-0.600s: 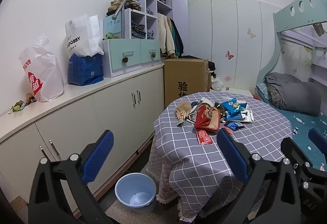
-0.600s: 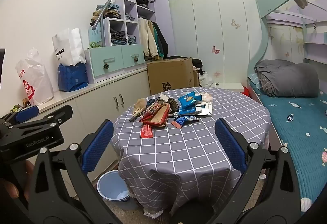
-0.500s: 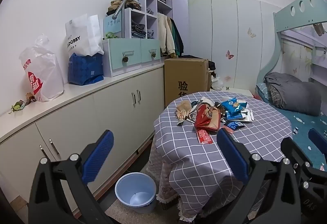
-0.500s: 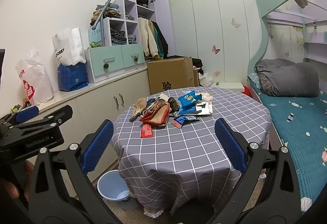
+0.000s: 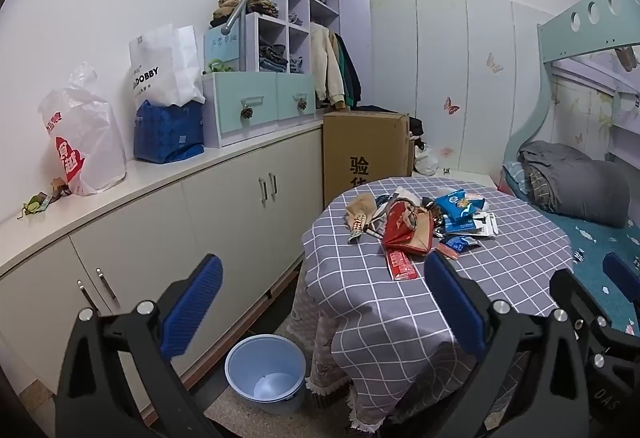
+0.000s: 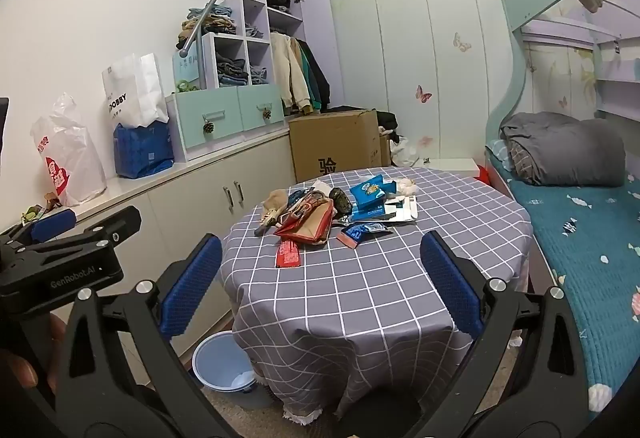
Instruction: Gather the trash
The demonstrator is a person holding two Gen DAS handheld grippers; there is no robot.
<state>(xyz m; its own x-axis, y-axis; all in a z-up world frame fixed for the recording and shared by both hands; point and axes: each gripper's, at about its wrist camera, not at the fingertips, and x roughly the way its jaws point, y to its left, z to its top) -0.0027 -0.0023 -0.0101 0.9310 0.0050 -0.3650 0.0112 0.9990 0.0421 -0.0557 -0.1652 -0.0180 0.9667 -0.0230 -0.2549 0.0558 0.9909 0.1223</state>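
Jaws spread wide and holding nothing, the left gripper and the right gripper hang side by side short of a round table, their blue pads framing the scene. A pile of trash lies heaped near the middle of the tabletop, which is draped in a grey checked cloth: a crumpled red wrapper at the centre, blue snack packets on its far right side, a tan wad at its left edge, and a flat red packet lying apart, nearest the grippers. A pale blue bin stands on the floor at the table's left foot, beside a run of cream cabinets. On the cabinet top sit a white plastic bag with red print, a blue bag under a white paper bag, and mint drawers below shelves of folded clothes. A cardboard box stands behind the table. A bunk bed with a grey rolled quilt fills the right side.
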